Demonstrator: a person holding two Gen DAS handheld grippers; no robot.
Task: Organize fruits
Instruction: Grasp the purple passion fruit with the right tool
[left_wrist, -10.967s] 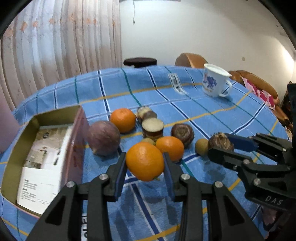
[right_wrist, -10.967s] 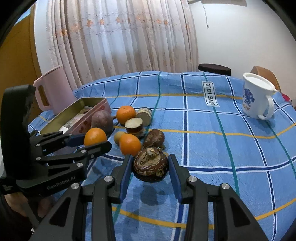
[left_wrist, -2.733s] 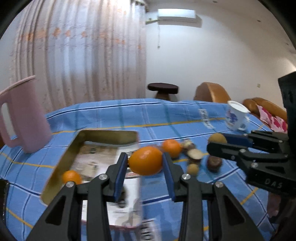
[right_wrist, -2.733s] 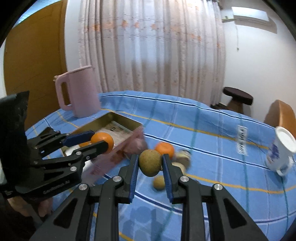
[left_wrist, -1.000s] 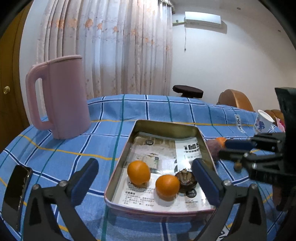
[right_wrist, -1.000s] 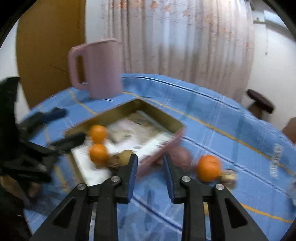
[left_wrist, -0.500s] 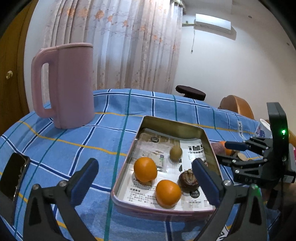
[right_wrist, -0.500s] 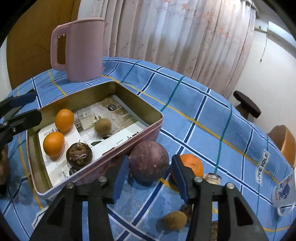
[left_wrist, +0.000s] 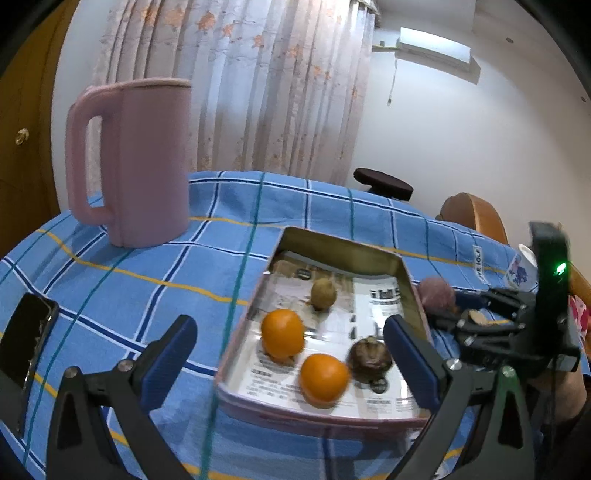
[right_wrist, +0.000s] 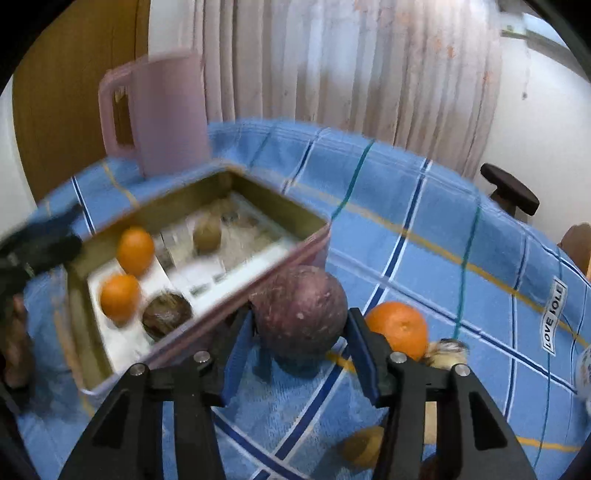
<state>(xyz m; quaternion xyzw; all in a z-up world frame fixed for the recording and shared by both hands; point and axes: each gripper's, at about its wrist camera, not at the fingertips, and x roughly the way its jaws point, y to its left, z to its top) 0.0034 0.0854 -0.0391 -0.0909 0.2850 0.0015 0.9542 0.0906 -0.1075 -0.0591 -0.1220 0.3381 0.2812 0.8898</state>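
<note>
A purple round fruit (right_wrist: 299, 317) rests on the blue checked cloth against the tin's near wall. My right gripper (right_wrist: 301, 317) is shut on it, a blue pad touching each side. The open tin (right_wrist: 258, 280) holds two oranges (right_wrist: 136, 250) (right_wrist: 120, 297), a brown knobbly fruit (right_wrist: 167, 314) and a kiwi (right_wrist: 207, 232). My left gripper (left_wrist: 288, 325) hovers wide open in front of the tin (left_wrist: 343, 251), with nothing held. The left wrist view shows the right gripper (left_wrist: 454, 306) at the purple fruit (left_wrist: 436, 295), right of the tin.
An orange (right_wrist: 397, 328), a cut fruit piece (right_wrist: 447, 352) and a small yellowish fruit (right_wrist: 364, 450) lie on the cloth to the right. A tall pink jug (left_wrist: 136, 162) stands behind the tin. A phone (left_wrist: 29, 332) lies at the left edge; a mug (left_wrist: 522, 266) stands far right.
The kiwi has dropped into the tin. My right gripper opened, swung to the purple fruit and came up around it until the pads touch. My left gripper stayed wide open and nearly still.
</note>
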